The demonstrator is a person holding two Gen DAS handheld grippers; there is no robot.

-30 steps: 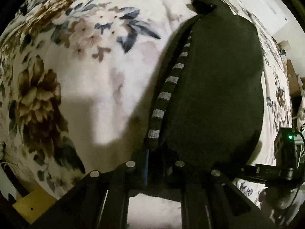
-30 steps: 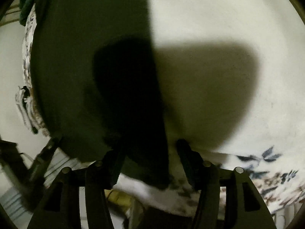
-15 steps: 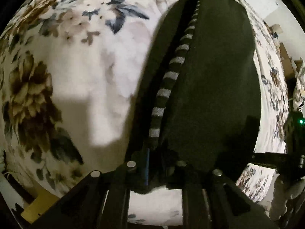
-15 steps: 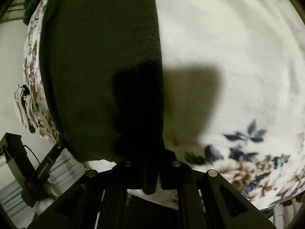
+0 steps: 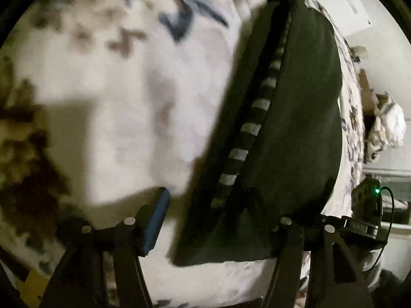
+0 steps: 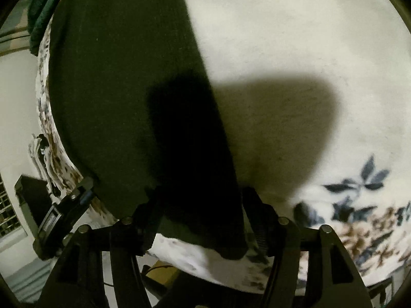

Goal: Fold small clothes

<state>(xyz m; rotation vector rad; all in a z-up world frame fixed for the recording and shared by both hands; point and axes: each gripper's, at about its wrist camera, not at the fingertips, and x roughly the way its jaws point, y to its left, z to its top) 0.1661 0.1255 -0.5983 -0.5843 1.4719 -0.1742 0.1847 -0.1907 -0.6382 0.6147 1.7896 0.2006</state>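
Both grippers, left (image 5: 218, 220) and right (image 6: 200, 218), are opening, letting go of the dark garment (image 5: 295, 118), whose near corners lie loose between the spread jaws. It lies folded on the floral blanket (image 5: 115, 102), striped trim (image 5: 246, 133) showing along its edge. I judge this fold laid; next I must back out cleanly, then regrip for another fold.

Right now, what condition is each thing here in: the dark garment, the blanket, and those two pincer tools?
Dark green garment: folded over, lying flat, striped edge showing.
Floral blanket: spread out under the garment.
Left gripper: jaws opening, garment corner between them, not pinched.
Right gripper: jaws opening, garment corner between them, not pinched.
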